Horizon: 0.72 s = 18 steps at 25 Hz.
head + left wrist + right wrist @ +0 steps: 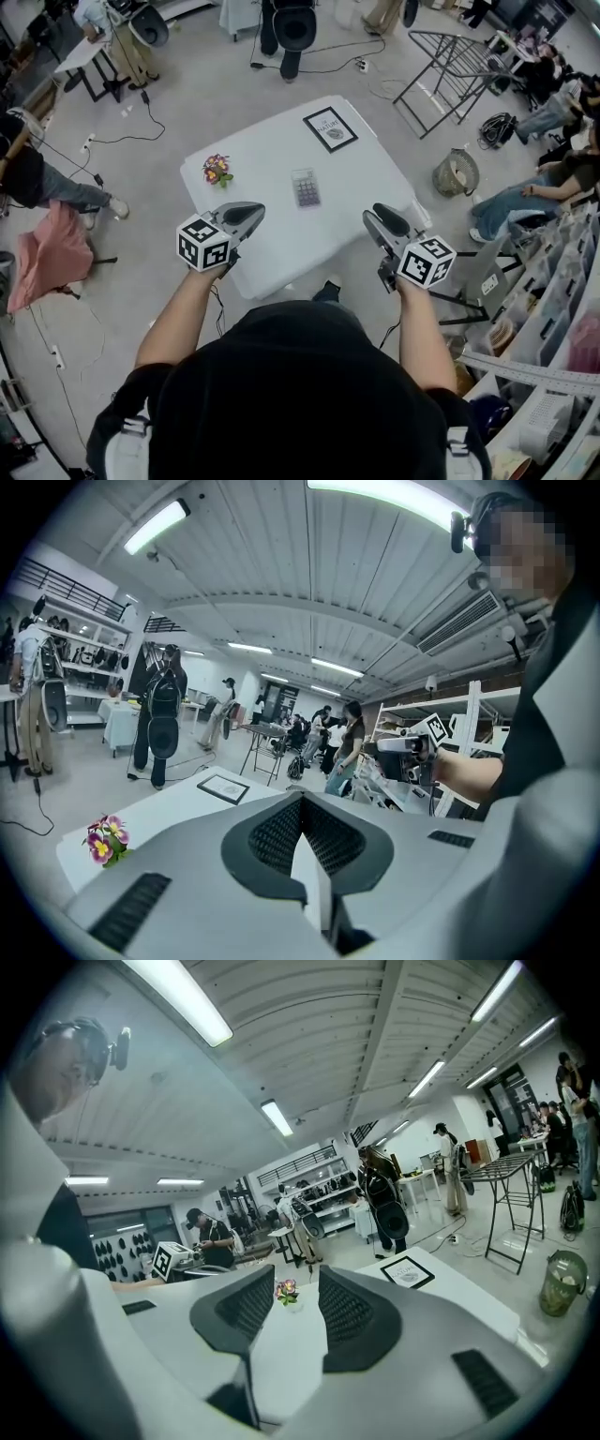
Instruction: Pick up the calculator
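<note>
Hovering short of calculator [306, 188] on table [272, 150]: left tool [247, 215] clenched; right tool [382, 215] released.

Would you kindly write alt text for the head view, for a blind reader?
A person holds the left gripper and right gripper over the near edge of a white table; the calculator lies untouched at its middle. Flowers sit to its left, a framed picture at the far corner.

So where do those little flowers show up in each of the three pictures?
Head view: flowers near the left edge of the white table, upper left of centre.
Left gripper view: lower left.
Right gripper view: near the centre.
Shared landmark: the framed picture on that table.
</note>
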Available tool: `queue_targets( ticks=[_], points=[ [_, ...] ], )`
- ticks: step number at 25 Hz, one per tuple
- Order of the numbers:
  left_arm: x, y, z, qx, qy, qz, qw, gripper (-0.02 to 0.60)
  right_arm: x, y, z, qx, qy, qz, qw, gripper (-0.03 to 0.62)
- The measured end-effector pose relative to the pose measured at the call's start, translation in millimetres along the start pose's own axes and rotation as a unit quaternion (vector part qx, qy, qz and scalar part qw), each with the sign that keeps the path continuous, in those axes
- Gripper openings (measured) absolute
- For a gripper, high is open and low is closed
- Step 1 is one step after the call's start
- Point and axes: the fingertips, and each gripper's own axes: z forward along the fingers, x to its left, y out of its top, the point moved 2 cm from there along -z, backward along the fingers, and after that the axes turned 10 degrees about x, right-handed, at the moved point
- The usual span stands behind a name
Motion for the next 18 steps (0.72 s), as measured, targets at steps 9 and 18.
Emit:
queue_targets(
  ticks=[9,18],
  points=[
    [29,15,11,-0.002,0.032,-0.014,0.9994,0.017,-32,24,41,0.013,0.033,-0.003,0.999,0.160],
    [60,42,46,-0.005,0.079,-0.047,0.9958,0.017,-93,71,91,0.040,0.080,-0.012,0.996,0.160]
  ],
)
